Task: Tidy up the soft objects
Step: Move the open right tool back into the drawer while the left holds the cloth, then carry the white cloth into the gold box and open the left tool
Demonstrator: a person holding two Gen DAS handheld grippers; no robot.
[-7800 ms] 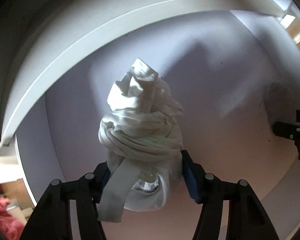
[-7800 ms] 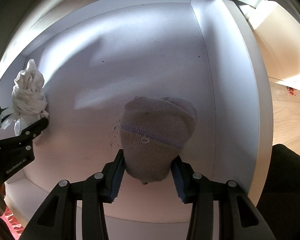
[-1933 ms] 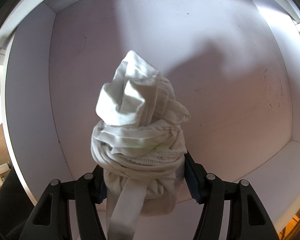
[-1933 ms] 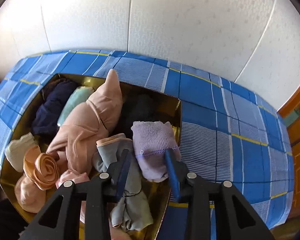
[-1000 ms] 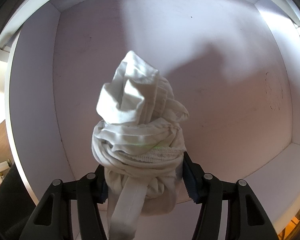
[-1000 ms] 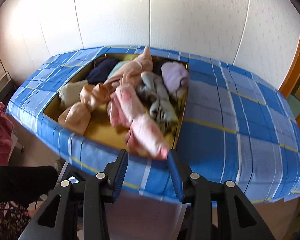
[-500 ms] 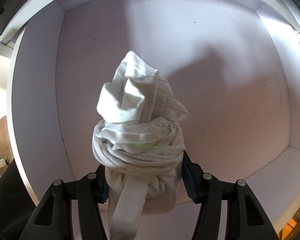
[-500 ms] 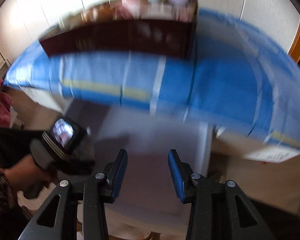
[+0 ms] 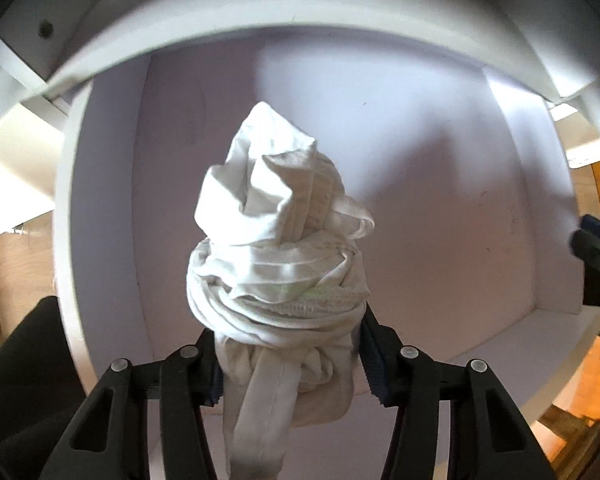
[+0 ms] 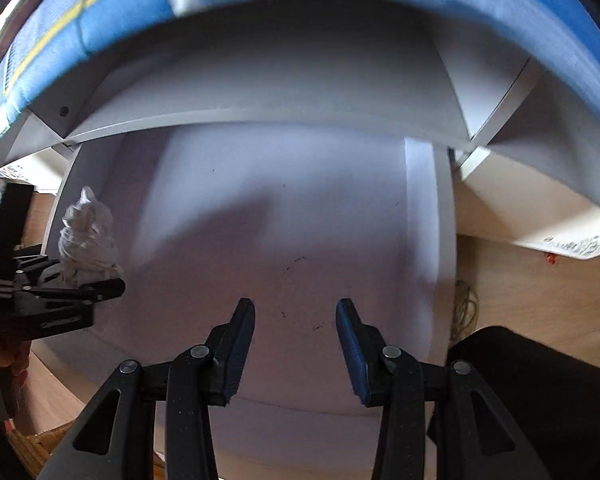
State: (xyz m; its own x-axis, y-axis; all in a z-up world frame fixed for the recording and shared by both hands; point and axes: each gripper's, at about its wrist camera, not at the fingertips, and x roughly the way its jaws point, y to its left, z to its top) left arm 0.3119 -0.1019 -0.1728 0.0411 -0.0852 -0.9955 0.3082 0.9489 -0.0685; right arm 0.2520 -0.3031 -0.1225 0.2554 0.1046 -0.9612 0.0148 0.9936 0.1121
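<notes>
A white shelf compartment point(image 9: 420, 152) with a pale floor and side walls fills the left wrist view, under a white board that crosses the top. The left gripper point(image 9: 288, 360) points down into it, its jaws closing on a knotted white cloth bundle point(image 9: 278, 248) that sits between the blue pads, its tail hanging below them. In the right wrist view the same white compartment lies under a blue checked cloth point(image 10: 100, 12). The right gripper point(image 10: 296, 316) hangs over the bare floor with its jaws apart and nothing between them. At the left edge the left gripper point(image 10: 96, 284) holds the white cloth bundle point(image 10: 86, 236).
</notes>
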